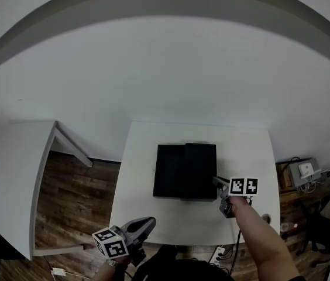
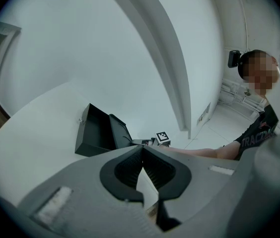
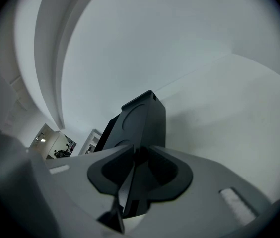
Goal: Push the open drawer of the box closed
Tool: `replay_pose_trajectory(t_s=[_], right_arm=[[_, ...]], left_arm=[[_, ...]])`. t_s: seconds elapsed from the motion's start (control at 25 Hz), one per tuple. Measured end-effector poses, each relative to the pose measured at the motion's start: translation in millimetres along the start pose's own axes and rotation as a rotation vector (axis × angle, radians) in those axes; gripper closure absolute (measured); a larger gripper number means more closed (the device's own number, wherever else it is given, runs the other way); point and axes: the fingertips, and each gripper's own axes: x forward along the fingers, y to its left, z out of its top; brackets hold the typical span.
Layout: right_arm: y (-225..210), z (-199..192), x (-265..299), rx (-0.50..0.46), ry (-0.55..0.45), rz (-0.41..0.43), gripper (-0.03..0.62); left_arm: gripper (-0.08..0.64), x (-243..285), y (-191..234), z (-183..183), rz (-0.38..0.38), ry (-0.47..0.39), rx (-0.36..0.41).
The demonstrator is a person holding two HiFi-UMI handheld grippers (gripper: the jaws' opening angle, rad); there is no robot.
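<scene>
Black is the box (image 1: 201, 171), and it lies about in the middle of the white table (image 1: 244, 151). Its drawer (image 1: 169, 170) is pulled out toward the left side of my head view, so I look from above into its dark inside. The drawer is not yet pushed in.

My right gripper (image 1: 217, 181) is at the near right corner of the box, on the side away from the drawer. If it touches the box or only stands just beside it, I cannot tell. In the right gripper view the jaws are only a little apart and they clamp nothing. The end of the box rises directly ahead of them and its dark wall shows through the narrow gap.

My left gripper (image 1: 150, 221) is low at the near left edge of the table, well apart from the box. Its jaws are fully together with nothing between them. In the left gripper view the box is farther off, with the drawer on its left side.

Beside the table I see a wooden floor (image 1: 83, 192) and a second white table (image 1: 19, 180).
</scene>
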Motion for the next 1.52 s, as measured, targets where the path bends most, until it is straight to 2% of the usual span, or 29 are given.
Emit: replay_pose_trajectory(t_s=[0.16,0.32,0.6,0.68,0.84,1.08,1.16,1.36,1.52], right_arm=[[-0.4,-0.7,-0.8,0.011,0.01,-0.018,0.495],[-1.9,-0.6,-1.3,0.034,0.005,-0.027,0.497],[-2.2,-2.6,-1.9,0.044,0.008,-0.039,0.5],[-2.0,-3.2,-2.5,0.046,0.004,-0.037,0.5],[-3.3,-3.0,-3.4,0.049,0.001,-0.041,0.5],[-1.9,-3.1,-3.9,0.059,-0.002,-0.055,0.502],[-1.8,-3.8,-4.7,0.061,-0.005,-0.061,0.502],[-2.8,-4.0,-6.0,0.064,-0.005,-0.071,0.502],[-2.8,-3.6,-6.2,0.066,-0.011,-0.074,0.502]], left_arm=[[0.558,6.3,22.4,15.9,0.0,0.036,0.074],[0.557,8.9,55.3,37.2,0.04,0.113,0.203],[0.555,26.5,113.0,61.0,0.116,0.379,0.541],[0.52,34.4,132.3,63.3,0.132,0.451,0.608],[0.503,54.1,167.9,67.7,0.155,0.564,0.709],[0.455,80.6,203.3,59.0,0.108,0.794,0.994],[0.453,88.6,207.7,52.2,0.077,0.852,1.061],[0.442,109.1,210.1,39.6,0.012,0.95,1.187],[0.442,120.2,213.4,35.6,0.0,0.97,1.207]])
